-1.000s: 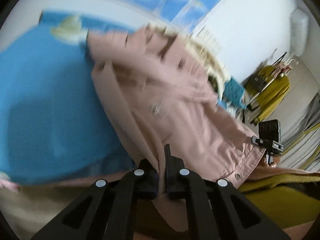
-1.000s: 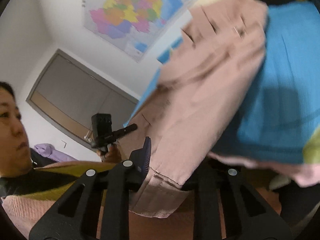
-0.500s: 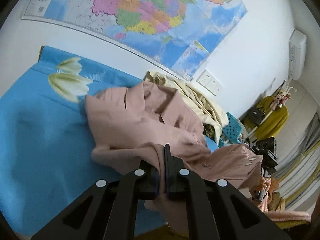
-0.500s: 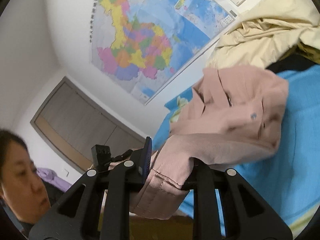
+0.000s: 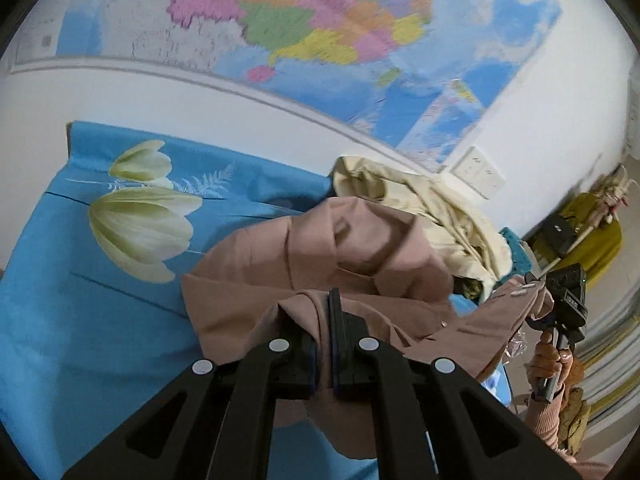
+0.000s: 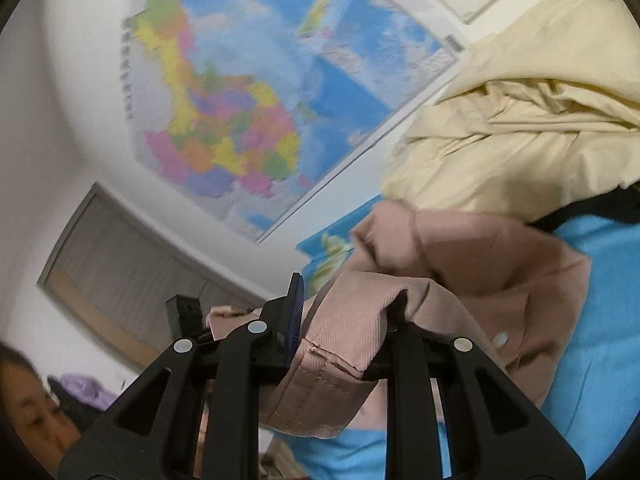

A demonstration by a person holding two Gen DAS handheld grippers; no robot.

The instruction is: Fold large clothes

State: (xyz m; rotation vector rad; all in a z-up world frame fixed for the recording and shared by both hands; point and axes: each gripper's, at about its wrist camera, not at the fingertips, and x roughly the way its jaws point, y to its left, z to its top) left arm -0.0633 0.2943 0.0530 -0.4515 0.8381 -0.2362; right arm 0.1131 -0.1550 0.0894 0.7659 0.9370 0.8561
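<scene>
A pink jacket (image 5: 340,256) lies bunched on a blue bed sheet (image 5: 80,320) with a tulip print. My left gripper (image 5: 324,320) is shut on a fold of the pink jacket and holds it raised over the sheet. My right gripper (image 6: 344,320) is shut on a thick hem of the same pink jacket (image 6: 480,272), the cloth draped over one finger. The jacket's far part folds back over itself toward the wall. The right gripper also shows at the right of the left wrist view (image 5: 560,300).
A cream garment (image 5: 432,208) is heaped behind the jacket by the wall, also in the right wrist view (image 6: 520,120). A map (image 5: 320,20) and a wall socket (image 5: 480,170) are on the wall. A yellow garment hangs at far right (image 5: 592,240).
Both grippers have carried the jacket's near edge up and forward toward the wall, so the jacket folds over itself. Both stay shut on the cloth.
</scene>
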